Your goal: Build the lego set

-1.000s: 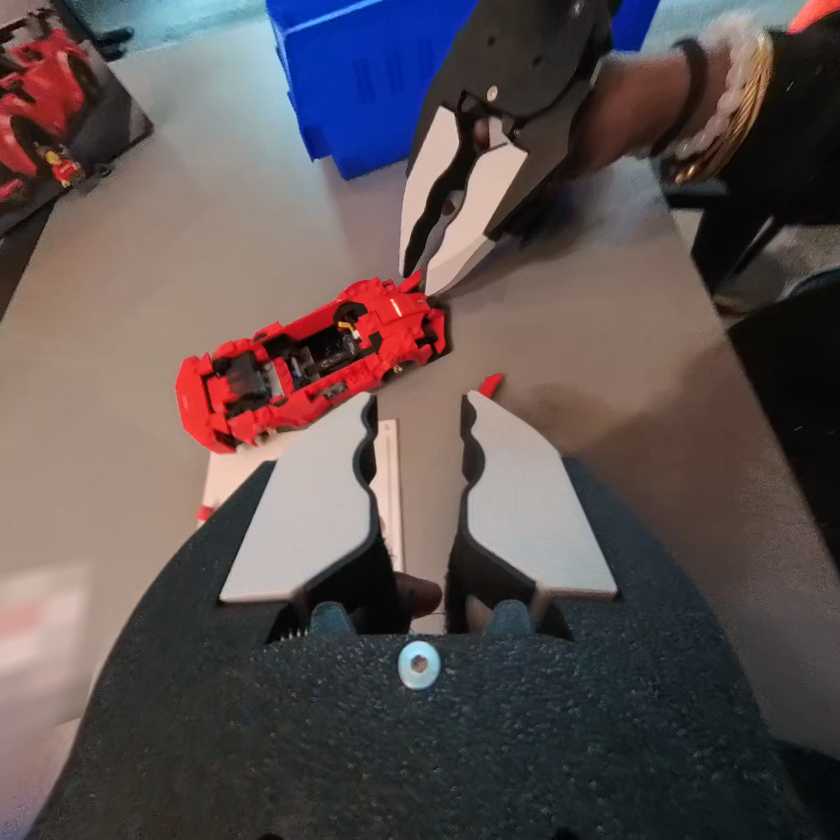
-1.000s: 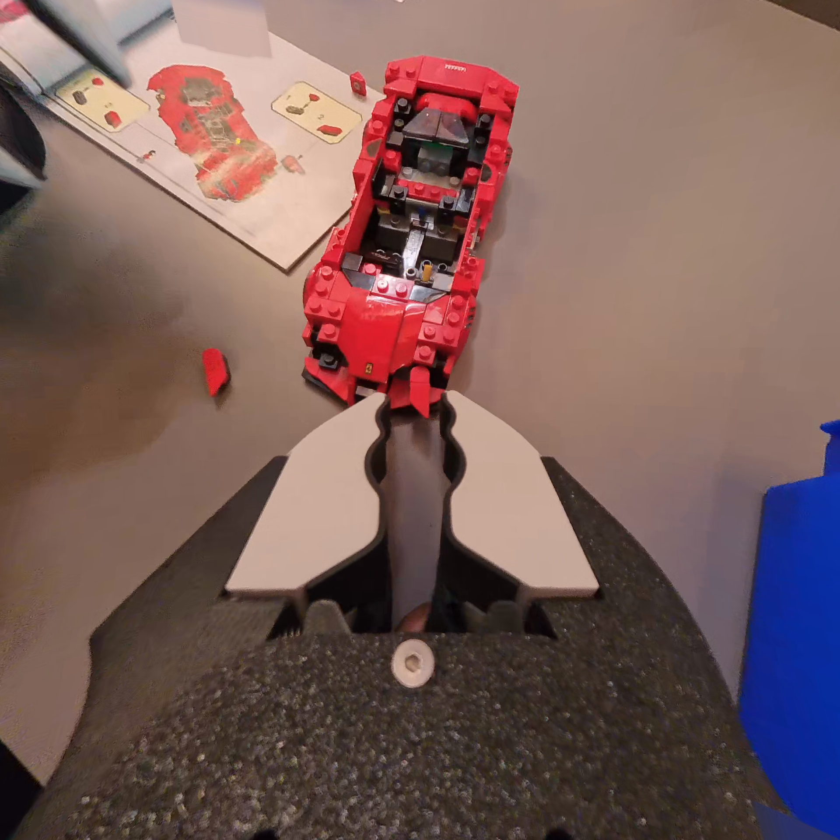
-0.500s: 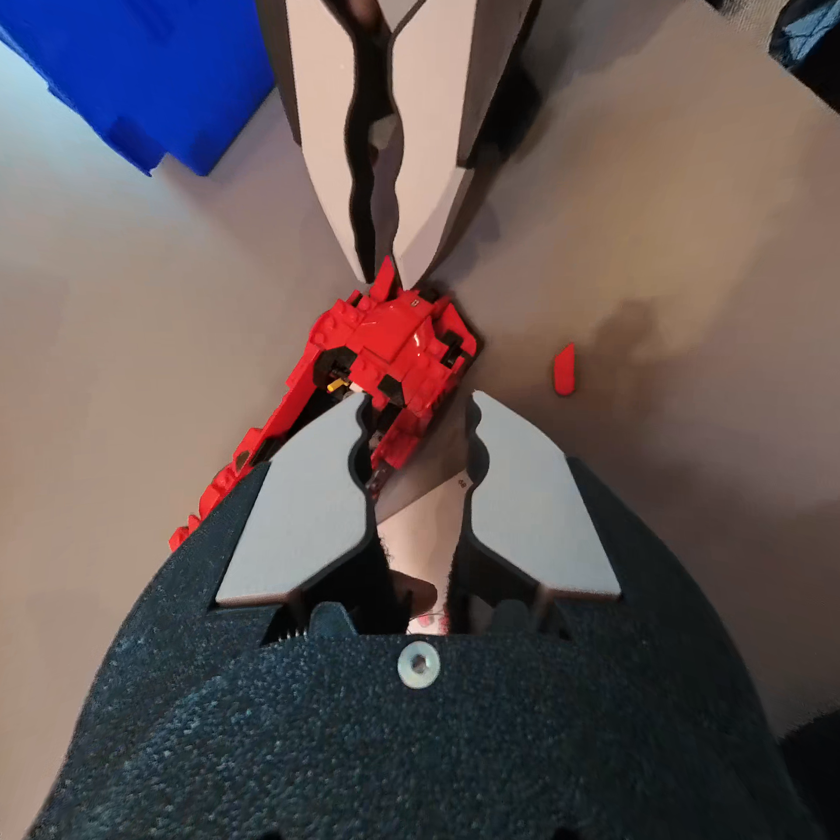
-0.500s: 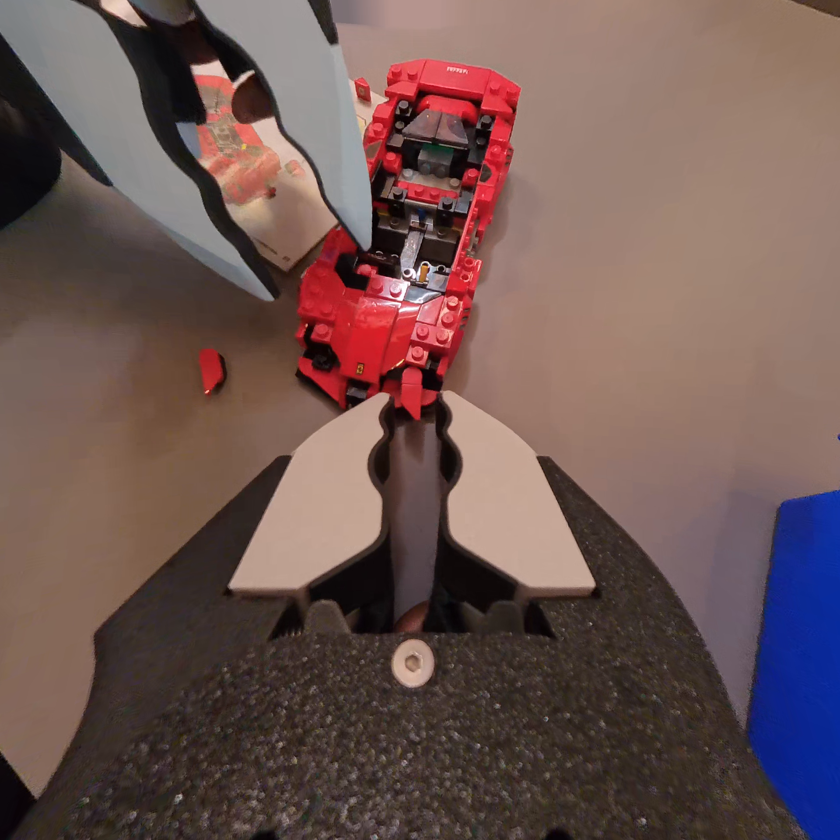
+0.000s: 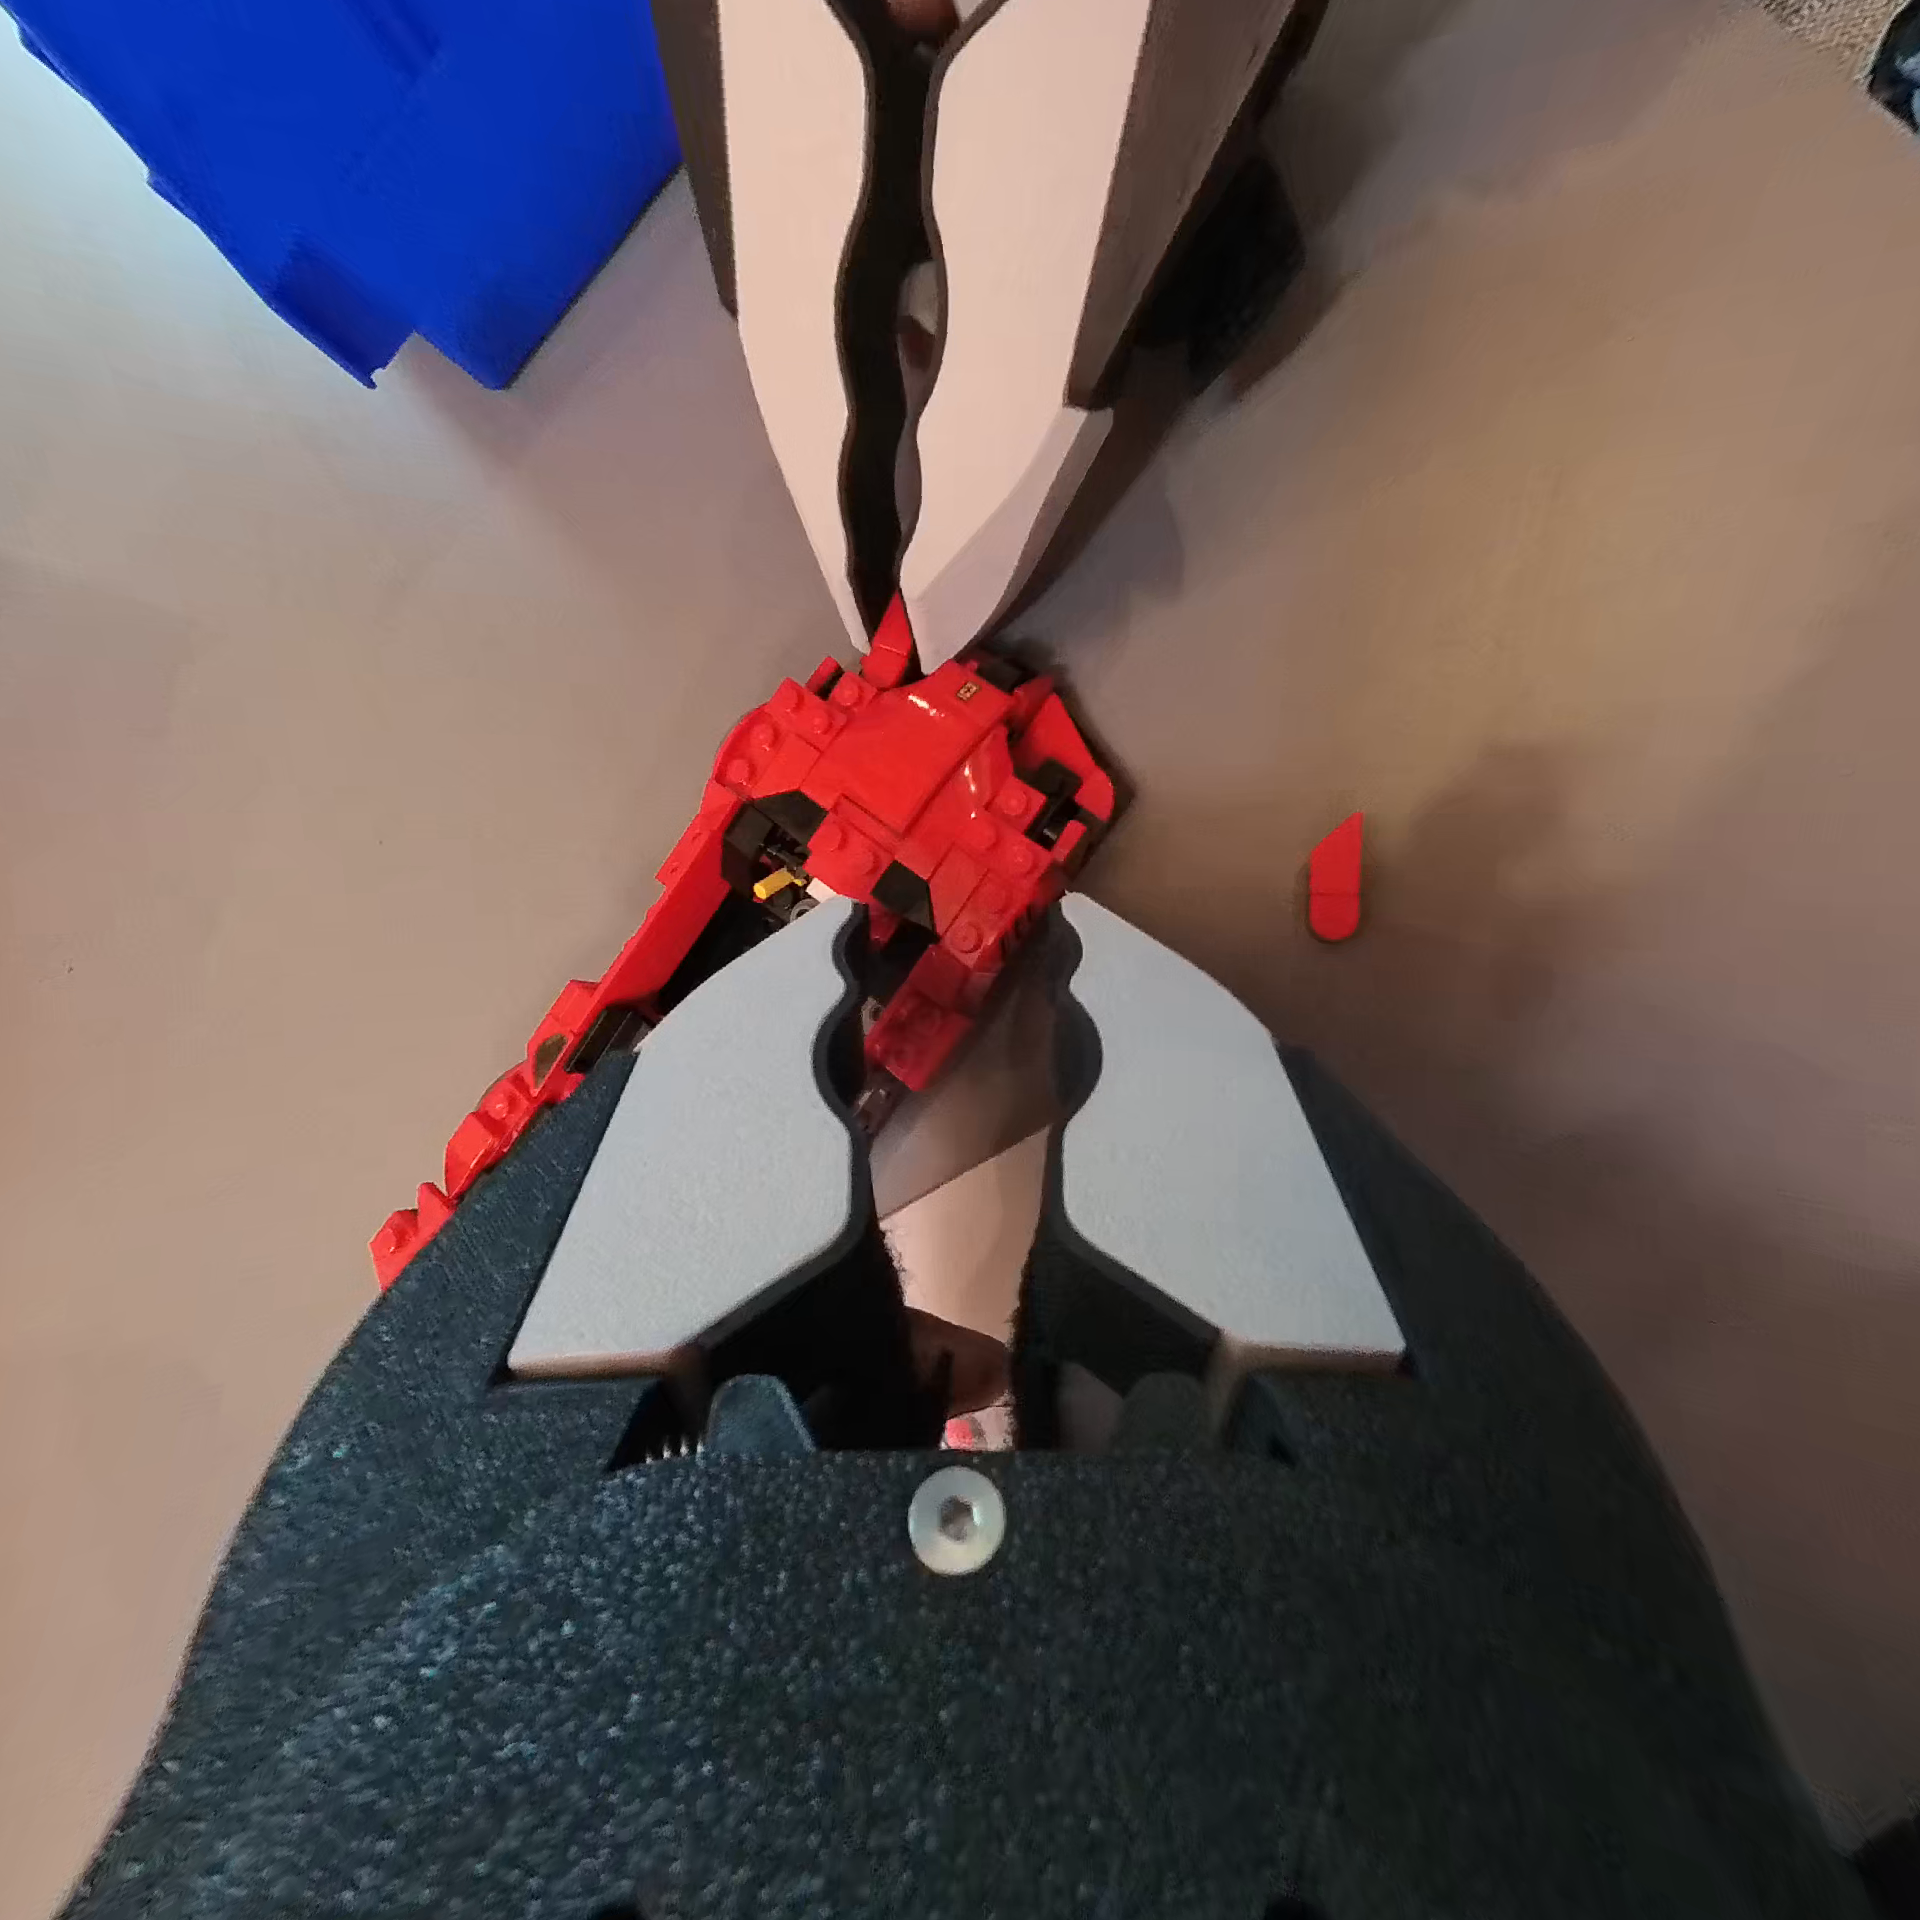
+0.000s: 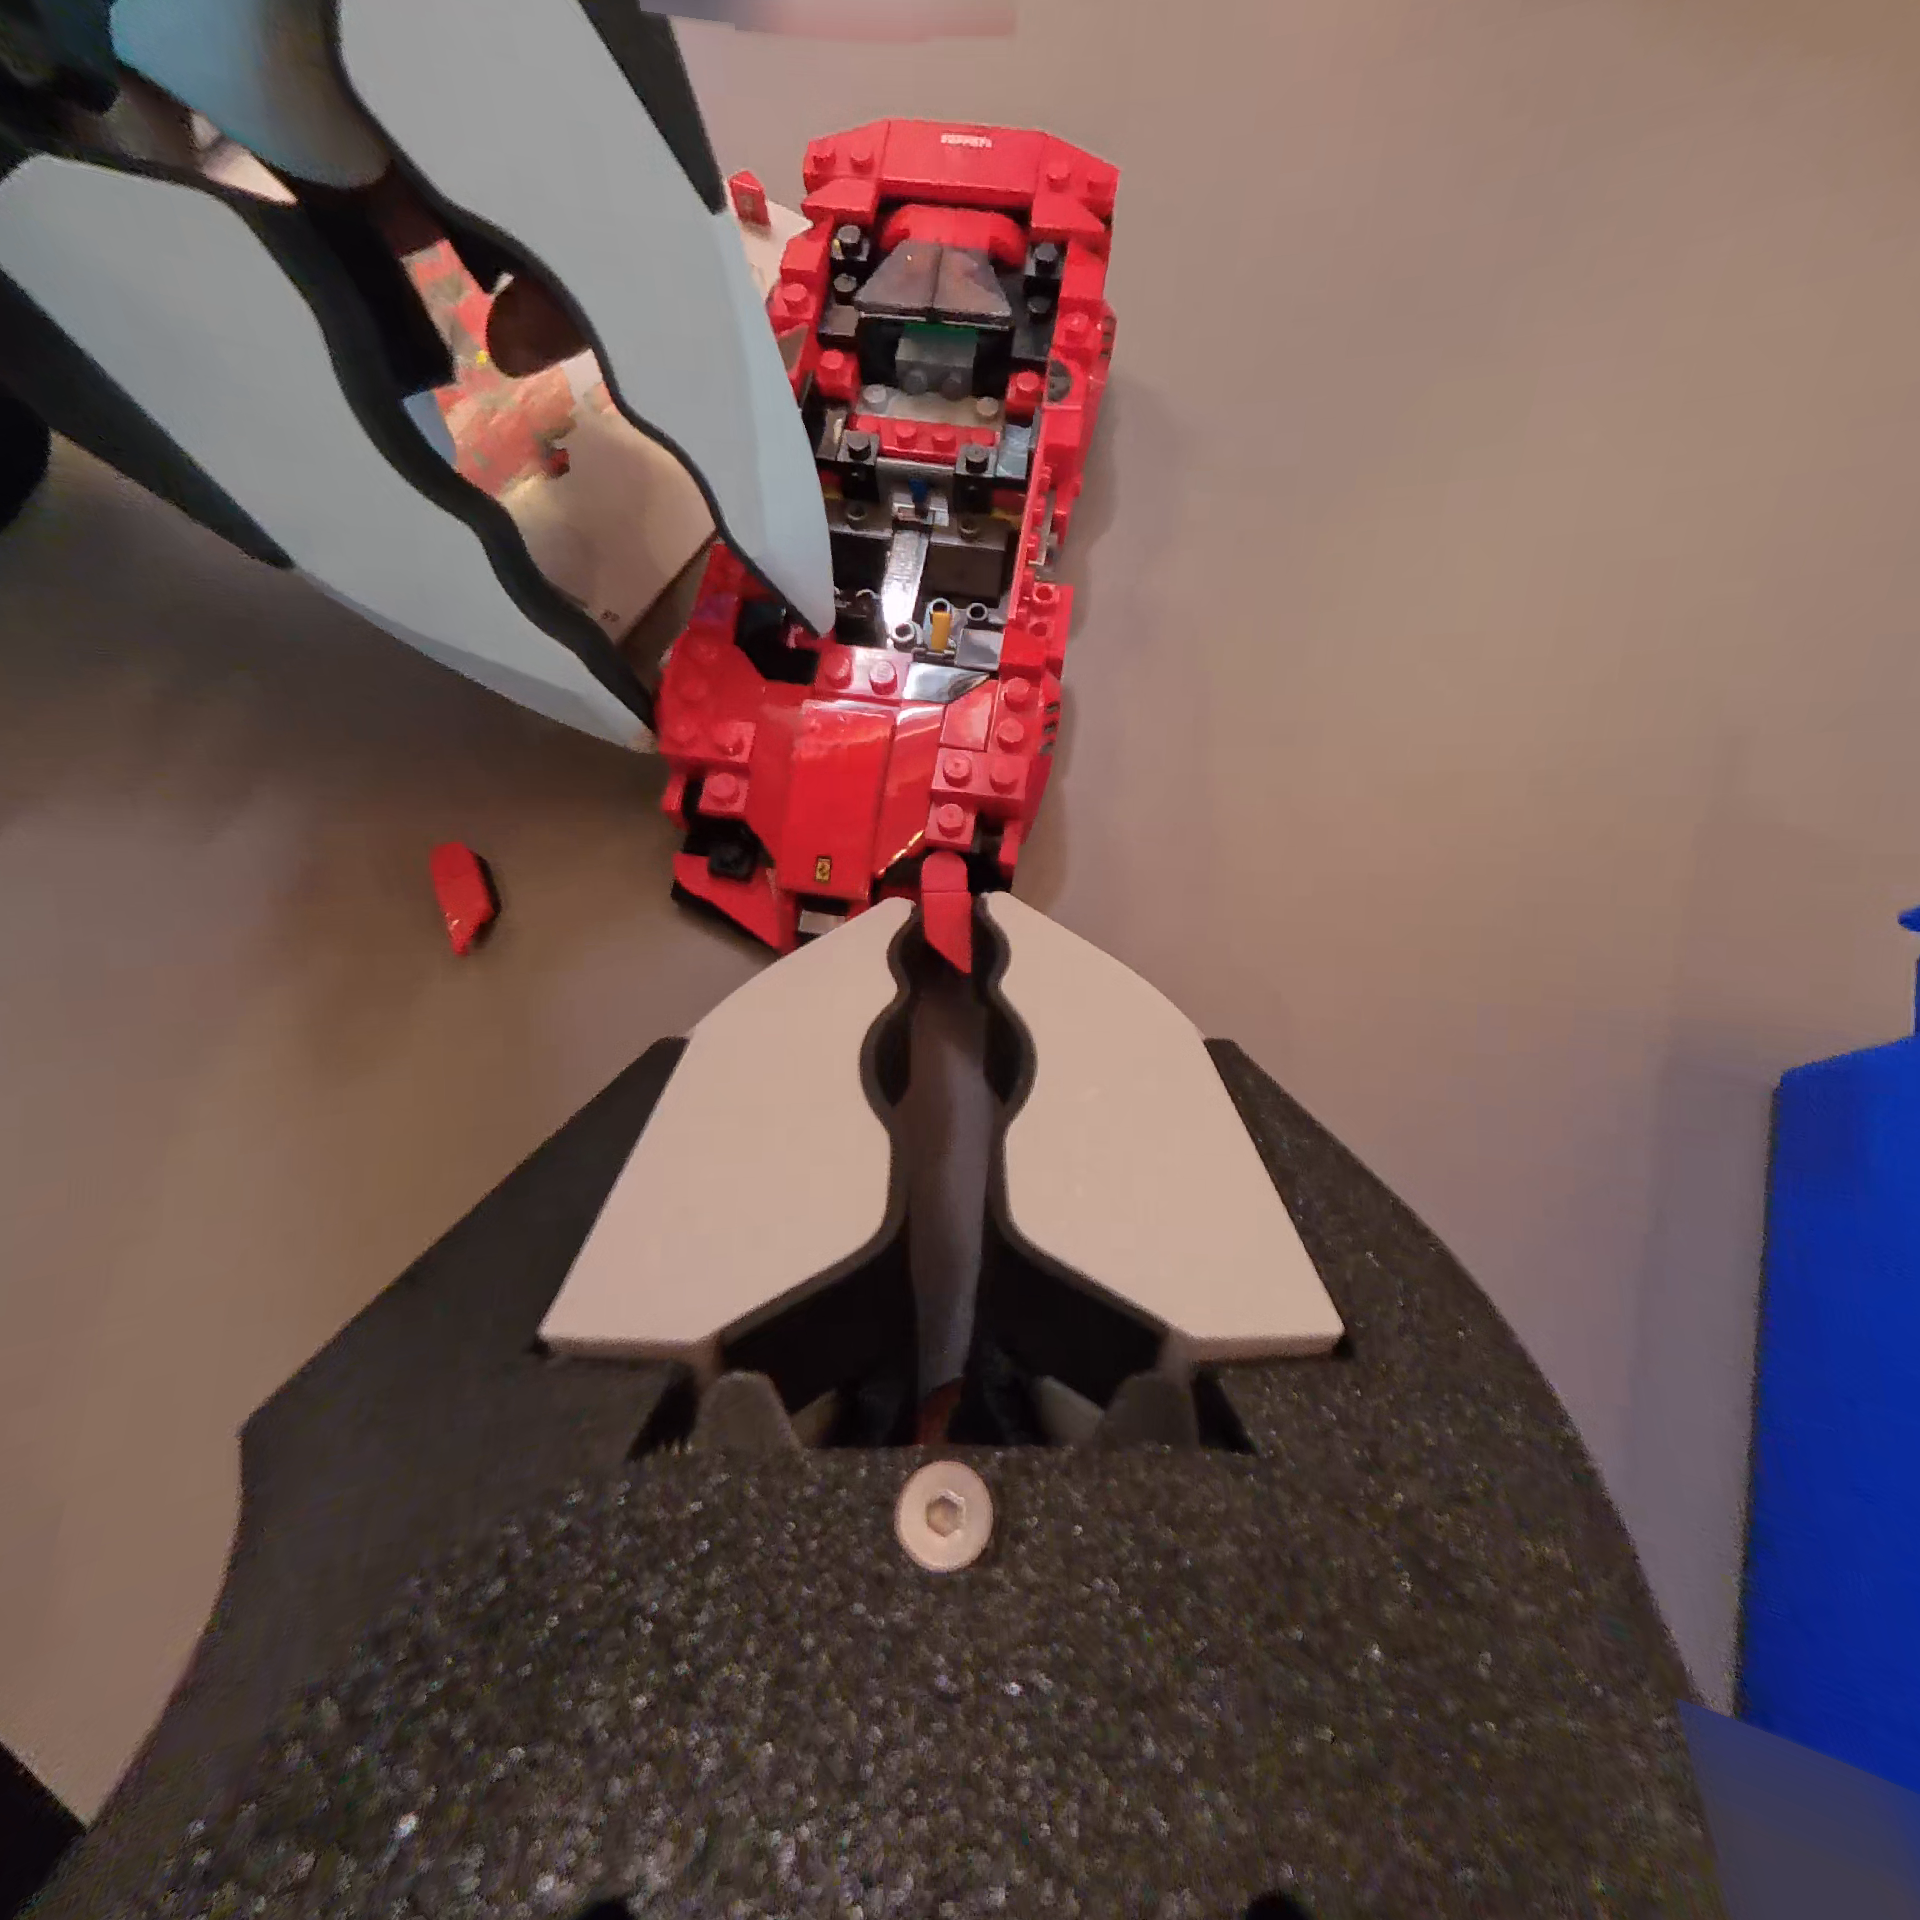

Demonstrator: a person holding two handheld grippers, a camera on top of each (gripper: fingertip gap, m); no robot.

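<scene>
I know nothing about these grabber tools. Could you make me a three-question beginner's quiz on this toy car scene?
1. True or false: the right gripper pinches a small red piece at the nose of the red car.
2. How many loose red pieces lie on the table beside the car's nose?
3. The left gripper is: A) shut on a piece, B) open, straddling the car's side.

Key: 1 true; 2 one; 3 B.

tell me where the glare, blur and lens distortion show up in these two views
Left wrist view: a bright highlight glints on the red car hood; the blue bin and table edges smear toward the frame's rim. Right wrist view: the left gripper looms large and warped by the wide lens, tinted bluish; a highlight sits on the hood; the loose red piece is sharp.
</scene>
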